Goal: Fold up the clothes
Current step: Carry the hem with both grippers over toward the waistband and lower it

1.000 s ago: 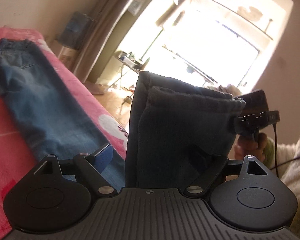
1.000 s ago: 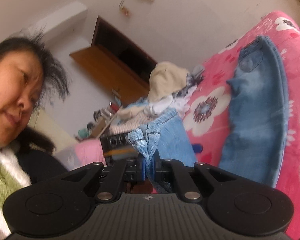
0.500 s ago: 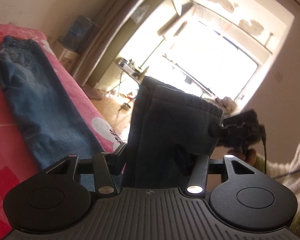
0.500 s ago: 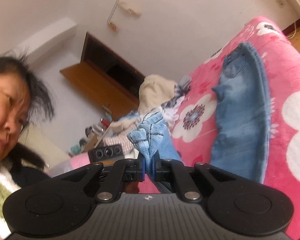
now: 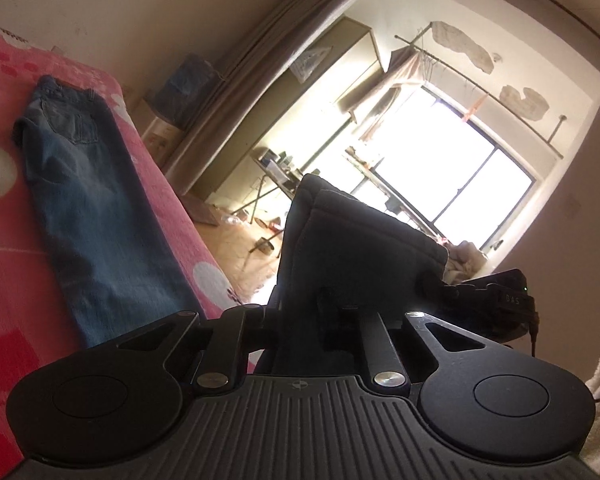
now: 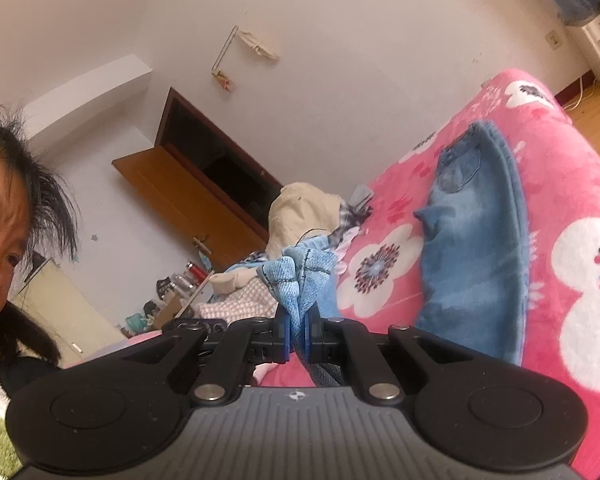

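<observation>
Both tools grip one pair of jeans, lifted over the bed.
Left tool (image 5: 298, 316) closing on the dark hem (image 5: 360, 248); right tool (image 6: 297, 330) clamped on the bunched hem (image 6: 304, 276). Jeans' body (image 6: 472, 240) lies on the pink bed (image 6: 560, 184).

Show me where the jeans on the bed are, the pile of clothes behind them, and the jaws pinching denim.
jeans (image 6: 472, 248): right wrist view, middle of the faded leg.
pile of clothes (image 6: 300, 212): right wrist view, on the cream garment on top.
right gripper (image 6: 298, 326): right wrist view, between the jaws, on the pinched denim.
</observation>
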Demonstrator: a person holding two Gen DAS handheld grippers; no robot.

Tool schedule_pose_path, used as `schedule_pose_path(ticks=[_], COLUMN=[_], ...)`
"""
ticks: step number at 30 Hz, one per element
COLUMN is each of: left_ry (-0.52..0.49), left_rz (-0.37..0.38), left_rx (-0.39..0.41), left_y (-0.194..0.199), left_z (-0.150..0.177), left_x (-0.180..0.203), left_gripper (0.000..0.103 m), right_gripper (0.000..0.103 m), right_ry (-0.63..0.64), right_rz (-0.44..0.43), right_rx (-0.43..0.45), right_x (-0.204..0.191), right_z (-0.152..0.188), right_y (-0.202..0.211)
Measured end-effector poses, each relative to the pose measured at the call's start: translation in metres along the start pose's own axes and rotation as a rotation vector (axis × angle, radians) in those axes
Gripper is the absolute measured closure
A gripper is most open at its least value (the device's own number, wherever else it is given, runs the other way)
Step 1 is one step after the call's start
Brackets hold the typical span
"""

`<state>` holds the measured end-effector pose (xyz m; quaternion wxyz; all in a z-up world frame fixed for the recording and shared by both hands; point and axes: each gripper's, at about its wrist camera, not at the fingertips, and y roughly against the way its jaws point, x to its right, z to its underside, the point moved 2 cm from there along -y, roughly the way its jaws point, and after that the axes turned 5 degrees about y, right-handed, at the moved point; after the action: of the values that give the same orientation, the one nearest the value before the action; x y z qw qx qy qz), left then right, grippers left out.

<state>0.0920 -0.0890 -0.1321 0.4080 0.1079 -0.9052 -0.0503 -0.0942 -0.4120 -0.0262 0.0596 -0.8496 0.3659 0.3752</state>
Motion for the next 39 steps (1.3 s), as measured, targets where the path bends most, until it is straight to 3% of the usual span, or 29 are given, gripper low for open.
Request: schedule_pose_path(ticks=[3, 10, 12, 14, 17, 22, 26, 30, 34, 39], left_ry=[0.011, 0.043, 0.060, 0.057, -0.050, -0.220, -0.276, -0.461, -0.668, -0.752], left_rz=[-0.070, -0.096, -0.114, -0.149, -0.181, -0.220, -0.180, -0.157, -0.136, -0.115], left_rx=[0.048, 0.089, 0.079, 0.089, 0.024, -0.045, -0.068, -0.136, -0.203, -0.248], left_y=[0.001, 0.008, 0.010, 0.018, 0.026, 0.027, 0.028, 0.029, 0.029, 0.028], left_z=[-0.003, -0.003, -0.003, 0.000, 0.004, 0.011, 0.013, 0.026, 0.048, 0.058], left_x=[0.003, 0.026, 0.026, 0.025, 0.036, 0.055, 0.057, 0.070, 0.078, 0.076], left_gripper=[0.096, 0.097, 0.085, 0.065, 0.042, 0.022, 0.016, 0.014, 0.014, 0.015], right_gripper=[0.097, 0.097, 0.097, 0.097, 0.097, 0.097, 0.097, 0.097, 0.097, 0.097], right_ry=[0.015, 0.102, 0.130, 0.137, 0.093, 0.084, 0.164, 0.307, 0.372, 0.427], right_rz=[0.010, 0.033, 0.001, -0.030, -0.075, -0.151, -0.226, -0.283, -0.289, -0.296], right_rx=[0.012, 0.028, 0.042, 0.065, 0.097, 0.079, -0.020, -0.199, -0.353, -0.507], right_x=[0.001, -0.013, -0.022, -0.029, -0.026, -0.023, -0.042, -0.071, -0.082, -0.091], right_z=[-0.001, 0.009, 0.012, 0.015, 0.017, 0.009, -0.004, -0.008, -0.004, 0.000], right_y=[0.002, 0.013, 0.023, 0.033, 0.043, 0.042, 0.027, 0.011, 0.000, -0.014])
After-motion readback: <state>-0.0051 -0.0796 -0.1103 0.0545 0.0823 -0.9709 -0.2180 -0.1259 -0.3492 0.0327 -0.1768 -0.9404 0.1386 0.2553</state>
